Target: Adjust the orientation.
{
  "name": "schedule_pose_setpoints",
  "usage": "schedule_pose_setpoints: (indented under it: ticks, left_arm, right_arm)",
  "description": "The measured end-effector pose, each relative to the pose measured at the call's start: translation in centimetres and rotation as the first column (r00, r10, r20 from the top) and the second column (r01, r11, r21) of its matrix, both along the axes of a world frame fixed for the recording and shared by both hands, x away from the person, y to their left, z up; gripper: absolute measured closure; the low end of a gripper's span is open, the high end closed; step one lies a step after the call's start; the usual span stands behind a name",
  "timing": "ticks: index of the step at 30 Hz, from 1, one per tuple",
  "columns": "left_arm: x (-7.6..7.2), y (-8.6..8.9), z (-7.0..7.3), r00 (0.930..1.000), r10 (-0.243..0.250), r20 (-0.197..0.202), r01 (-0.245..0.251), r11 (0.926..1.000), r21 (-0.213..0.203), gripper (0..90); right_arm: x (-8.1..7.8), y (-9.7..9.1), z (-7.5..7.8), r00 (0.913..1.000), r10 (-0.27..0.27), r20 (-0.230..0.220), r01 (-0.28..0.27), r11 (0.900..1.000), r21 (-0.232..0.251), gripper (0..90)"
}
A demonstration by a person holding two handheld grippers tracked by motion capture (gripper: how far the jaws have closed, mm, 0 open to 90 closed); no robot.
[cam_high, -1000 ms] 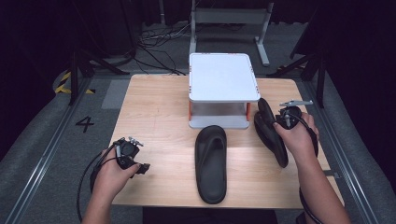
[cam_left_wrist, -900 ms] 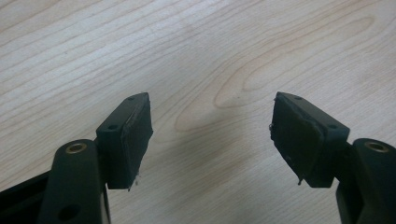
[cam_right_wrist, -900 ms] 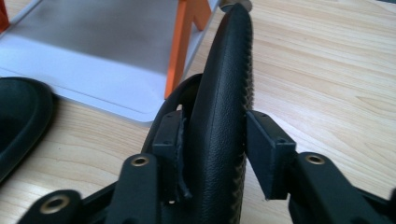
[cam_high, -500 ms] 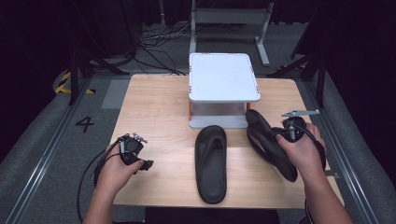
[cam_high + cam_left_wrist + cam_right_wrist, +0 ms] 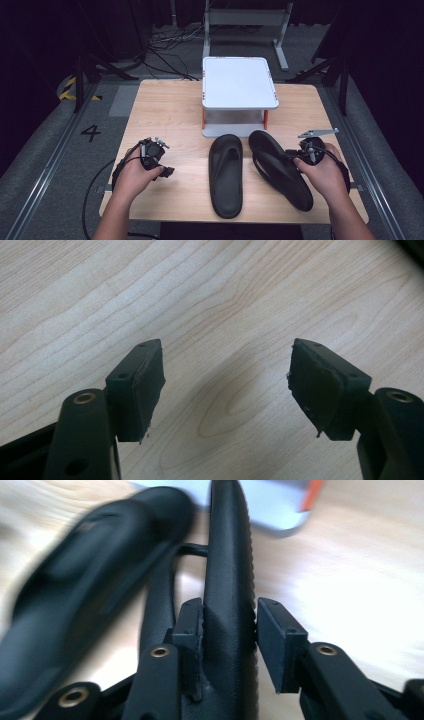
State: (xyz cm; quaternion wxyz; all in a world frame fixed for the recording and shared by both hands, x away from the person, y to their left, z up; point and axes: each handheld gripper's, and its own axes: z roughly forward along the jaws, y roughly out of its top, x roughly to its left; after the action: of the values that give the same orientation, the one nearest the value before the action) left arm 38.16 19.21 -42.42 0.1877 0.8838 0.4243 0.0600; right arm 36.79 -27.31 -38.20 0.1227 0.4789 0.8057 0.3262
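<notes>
In the right gripper view, the flat sandal (image 5: 85, 580) is blurred; the held sandal (image 5: 227, 595) runs past the top edge.

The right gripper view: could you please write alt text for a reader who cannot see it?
The right gripper has its two black jaws around the sole of a black sandal, held on edge. A second black sandal lies blurred at the left on the wooden table, with a grey stand behind.
</notes>
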Motion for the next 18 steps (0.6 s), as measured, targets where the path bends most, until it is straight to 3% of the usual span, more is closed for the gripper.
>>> schedule_pose_setpoints:
  ticks: [3, 6, 8, 9, 13, 18]
  left_arm:
    - [-0.1, -0.1, -0.1, 1.0000, -0.005, -0.002, 0.005, 1.0000, -0.002, 31.4]
    - [-0.2, -0.1, -0.1, 0.9999, -0.014, -0.003, 0.014, 0.9999, 0.001, 31.4]
    - [-0.3, -0.1, -0.1, 0.9999, -0.010, -0.004, 0.010, 0.9999, 0.001, 31.4]
    - [-0.4, 0.0, -0.2, 0.9999, -0.010, -0.008, 0.010, 0.9999, 0.000, 31.4]
    - [-0.5, 0.1, -0.2, 0.9999, -0.008, -0.009, 0.008, 1.0000, -0.001, 31.4]
    - [-0.4, 0.0, -0.2, 0.9999, -0.013, -0.005, 0.013, 0.9999, 0.001, 31.4]
  right_arm:
    - [0.4, -0.8, -0.2, 0.9971, -0.017, 0.074, 0.024, 0.9951, -0.096, 67.4]
    - [0.9, -1.4, -0.7, 0.9943, -0.039, 0.099, 0.054, 0.9854, -0.161, 68.2]
    - [1.1, -1.5, -0.9, 0.9931, -0.050, 0.106, 0.068, 0.9825, -0.174, 68.3]
    - [1.7, -2.0, -1.6, 0.9915, -0.067, 0.112, 0.088, 0.9756, -0.201, 69.2]
    - [2.4, -2.9, -2.6, 0.9902, -0.095, 0.103, 0.117, 0.9657, -0.232, 69.2]
    - [2.7, -3.6, -2.8, 0.9881, -0.112, 0.105, 0.132, 0.9695, -0.207, 65.3]
